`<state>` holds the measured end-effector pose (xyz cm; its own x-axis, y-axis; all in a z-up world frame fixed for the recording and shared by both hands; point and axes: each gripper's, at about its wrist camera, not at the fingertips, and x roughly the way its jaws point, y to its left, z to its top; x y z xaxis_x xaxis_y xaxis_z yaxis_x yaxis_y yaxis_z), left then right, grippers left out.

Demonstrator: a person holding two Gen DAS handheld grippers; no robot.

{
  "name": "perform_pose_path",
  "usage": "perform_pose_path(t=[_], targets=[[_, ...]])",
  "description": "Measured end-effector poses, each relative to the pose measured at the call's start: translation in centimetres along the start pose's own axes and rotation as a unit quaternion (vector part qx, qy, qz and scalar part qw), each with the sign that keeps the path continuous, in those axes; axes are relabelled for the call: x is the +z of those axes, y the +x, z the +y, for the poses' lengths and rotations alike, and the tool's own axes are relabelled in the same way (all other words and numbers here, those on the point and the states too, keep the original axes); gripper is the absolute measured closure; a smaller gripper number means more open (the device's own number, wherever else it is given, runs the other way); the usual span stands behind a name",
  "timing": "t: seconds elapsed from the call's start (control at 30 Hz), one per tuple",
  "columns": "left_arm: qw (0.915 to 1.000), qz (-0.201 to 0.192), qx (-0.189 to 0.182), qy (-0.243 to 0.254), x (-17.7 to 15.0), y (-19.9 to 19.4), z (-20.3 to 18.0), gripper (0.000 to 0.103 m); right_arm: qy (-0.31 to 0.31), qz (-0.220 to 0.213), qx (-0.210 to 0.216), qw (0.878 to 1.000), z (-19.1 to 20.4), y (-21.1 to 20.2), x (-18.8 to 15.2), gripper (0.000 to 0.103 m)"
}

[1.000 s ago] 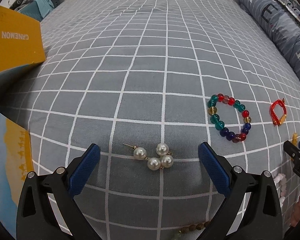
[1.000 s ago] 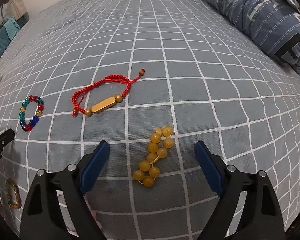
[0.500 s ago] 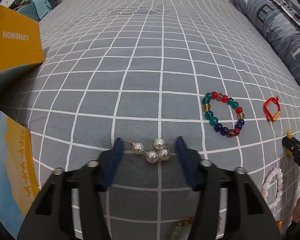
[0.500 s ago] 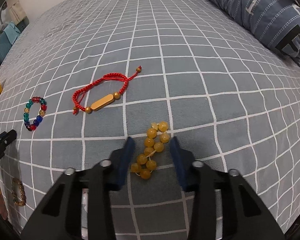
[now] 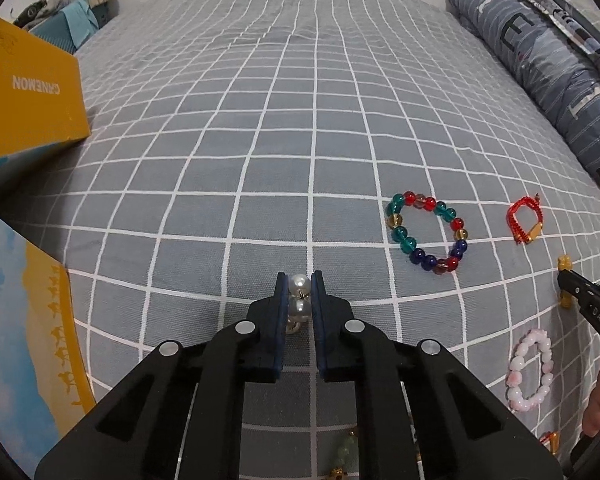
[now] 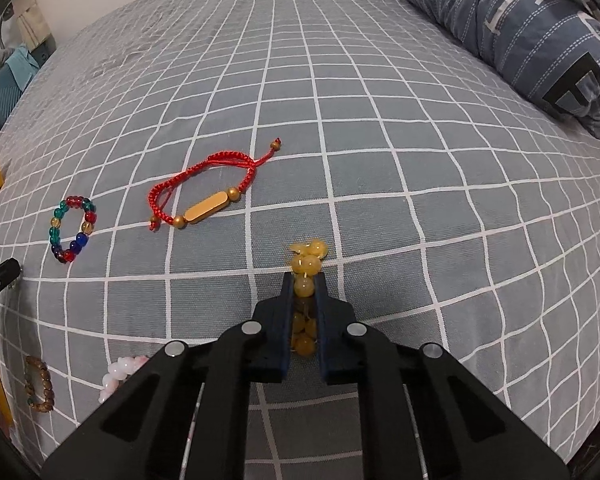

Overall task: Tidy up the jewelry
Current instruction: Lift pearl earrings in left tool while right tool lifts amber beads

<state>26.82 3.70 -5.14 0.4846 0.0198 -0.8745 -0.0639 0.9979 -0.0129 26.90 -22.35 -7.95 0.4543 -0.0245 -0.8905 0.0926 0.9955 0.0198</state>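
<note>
My left gripper (image 5: 299, 280) is shut on the pearl earrings (image 5: 299, 285), which show white between its blue pads on the grey checked bedspread (image 5: 260, 120). My right gripper (image 6: 303, 280) is shut on the yellow bead bracelet (image 6: 308, 260), whose far beads stick out past the fingertips. A multicoloured glass bead bracelet (image 5: 427, 232) lies to the right of the left gripper; it also shows in the right wrist view (image 6: 73, 229). A red cord bracelet with a gold bar (image 6: 206, 188) lies left of the right gripper.
A yellow box (image 5: 24, 92) and a blue and yellow lid (image 5: 24, 344) stand at the left. A pink bead bracelet (image 5: 530, 368), a brown bead bracelet (image 6: 40, 384) and green beads (image 5: 346, 450) lie near the front. A striped pillow (image 6: 520, 28) lies at the right.
Both grippers went from wide open to shut. The left closed on the pearl earrings, the right on the yellow bead bracelet, bunching each between the pads.
</note>
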Motion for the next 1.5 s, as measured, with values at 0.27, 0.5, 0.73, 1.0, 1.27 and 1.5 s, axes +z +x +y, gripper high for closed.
perform_pose_path(t=[0.27,0.5,0.73,1.0,1.27,1.5], targets=[[1.0,-0.009,-0.002,0.001,0.0,-0.7,0.2,0.092,0.003,-0.018,0.003,1.0,0.0,-1.4,0.0,0.094],[0.9995,-0.03,0.0,0.008,0.1,-1.9,-0.1,0.092,0.009,-0.053,-0.016,0.998,-0.2,-3.3,-0.4,0.094],[0.999,-0.043,-0.002,0.012,0.1,-2.7,-0.2,0.092,0.019,-0.077,-0.01,0.997,-0.6,-4.8,-0.7,0.094],[0.9978,-0.065,-0.007,0.015,0.0,-4.5,-0.6,0.092,0.02,-0.092,-0.004,0.996,-0.4,-5.9,-0.8,0.094],[0.9959,-0.088,-0.011,0.017,-0.5,-6.8,-1.1,0.092,0.017,-0.108,-0.004,0.994,-0.2,-7.5,-1.5,0.094],[0.994,-0.106,-0.012,0.023,-1.1,-8.9,-1.5,0.092,0.014,-0.127,-0.001,0.992,0.0,-9.6,-2.0,0.094]])
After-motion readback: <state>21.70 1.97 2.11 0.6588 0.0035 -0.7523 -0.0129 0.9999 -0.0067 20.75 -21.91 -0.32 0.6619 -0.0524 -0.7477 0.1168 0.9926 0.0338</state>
